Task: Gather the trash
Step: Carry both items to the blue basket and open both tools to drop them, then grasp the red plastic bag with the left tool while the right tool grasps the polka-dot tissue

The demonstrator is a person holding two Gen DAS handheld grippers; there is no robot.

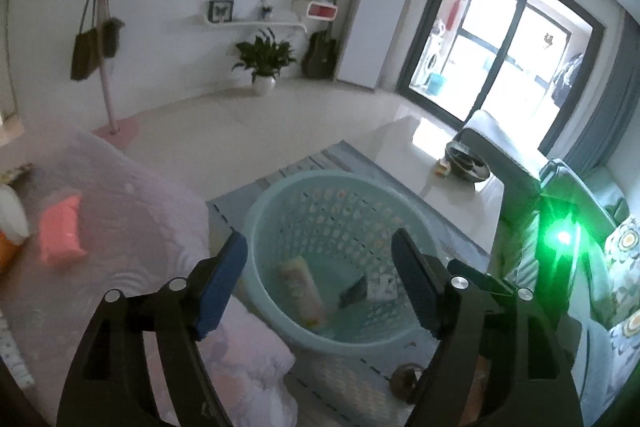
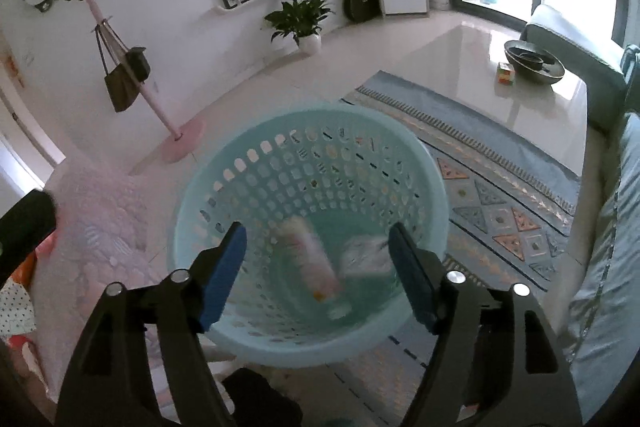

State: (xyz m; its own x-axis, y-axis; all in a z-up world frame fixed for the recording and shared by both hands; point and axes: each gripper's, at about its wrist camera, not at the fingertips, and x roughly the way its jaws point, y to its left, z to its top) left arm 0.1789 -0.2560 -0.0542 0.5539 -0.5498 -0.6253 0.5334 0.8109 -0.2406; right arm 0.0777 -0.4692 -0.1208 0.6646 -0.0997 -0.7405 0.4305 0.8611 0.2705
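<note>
Over the trash basket, we hold both grippers spread wide and empty. Nearest the lens in the right wrist view, the right gripper (image 2: 316, 259) hangs above the basket (image 2: 200, 203), its blue fingers (image 2: 224, 267) well apart and touching nothing. Between them, down on the basket floor, lies a tube (image 2: 312, 259) with its long axis running away from us, leaning slightly right, and just beside it a crumpled wrapper (image 2: 366, 253), both blurred.

The left gripper (image 1: 320, 279) frames the same basket (image 1: 256, 211) from farther left, its fingers (image 1: 222, 283) equally apart and clear of everything. There the tube (image 1: 304, 291) and a few small scraps (image 1: 368, 289) sit low between the fingers.

What we still have to collect, we judge, lies to the left. A pink packet (image 1: 60, 231) rests flat on the bed (image 1: 132, 187), well apart from the basket and left of the left fingers. The left hand is the nearer of the two. The packet's long axis seems to run away from us, so the fingers would likely close across its short side.

Beyond the basket a rug (image 2: 500, 195) meets a glossy tabletop (image 2: 500, 27) carrying a dark bowl (image 2: 534, 61).
</note>
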